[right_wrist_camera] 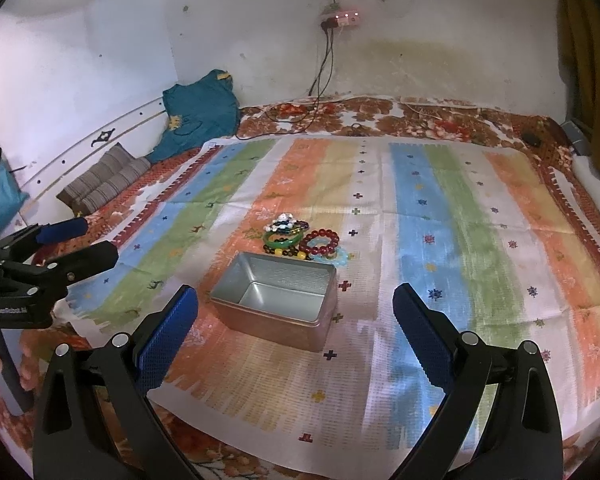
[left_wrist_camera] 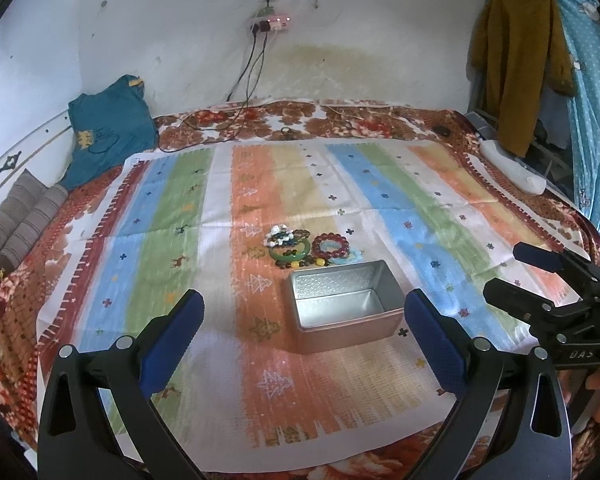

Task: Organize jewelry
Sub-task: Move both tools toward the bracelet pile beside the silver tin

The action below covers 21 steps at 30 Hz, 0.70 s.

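Mid-bed, beside the empty tin [left_wrist_camera: 342, 308], we would pinch the stiff, probably slippery green bangle [left_wrist_camera: 290, 251] at its rim; left gripper [left_wrist_camera: 304, 312] and right gripper [right_wrist_camera: 296, 306] jaws gape, empty.

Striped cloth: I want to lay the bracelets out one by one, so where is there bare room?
The striped cloth is bare left and right of the metal tin and in front of it. It is crowded just behind the tin, where the bracelets lie bunched.
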Tool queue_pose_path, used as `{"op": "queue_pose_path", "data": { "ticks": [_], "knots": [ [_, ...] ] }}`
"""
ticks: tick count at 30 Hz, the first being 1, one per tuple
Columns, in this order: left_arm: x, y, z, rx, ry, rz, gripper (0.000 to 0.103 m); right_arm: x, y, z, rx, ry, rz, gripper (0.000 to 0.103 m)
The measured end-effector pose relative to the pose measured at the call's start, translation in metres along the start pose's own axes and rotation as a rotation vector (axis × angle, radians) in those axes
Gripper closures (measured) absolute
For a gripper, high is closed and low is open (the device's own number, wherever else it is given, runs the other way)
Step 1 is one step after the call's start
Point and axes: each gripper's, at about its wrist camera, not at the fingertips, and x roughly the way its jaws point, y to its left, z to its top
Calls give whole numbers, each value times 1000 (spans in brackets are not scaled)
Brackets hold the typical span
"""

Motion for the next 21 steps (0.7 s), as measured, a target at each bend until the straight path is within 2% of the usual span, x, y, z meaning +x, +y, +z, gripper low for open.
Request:
{"op": "queue_pose_path", "data": {
  "ticks": [6,15,18,21],
  "knots": [
    [-1,2,0,0,13,14,5,2,-1,1,8,10,-14,4],
    [12,12,4,-46,61,26,5,9,-7,3,48,44,-1,4],
    [17,20,6,-88,80,7,5,13,-10,6,54,53,-7,4],
    [20,26,8,-103,88,30,5,17,-12,9,61,56,-15,4]
  ]
}}
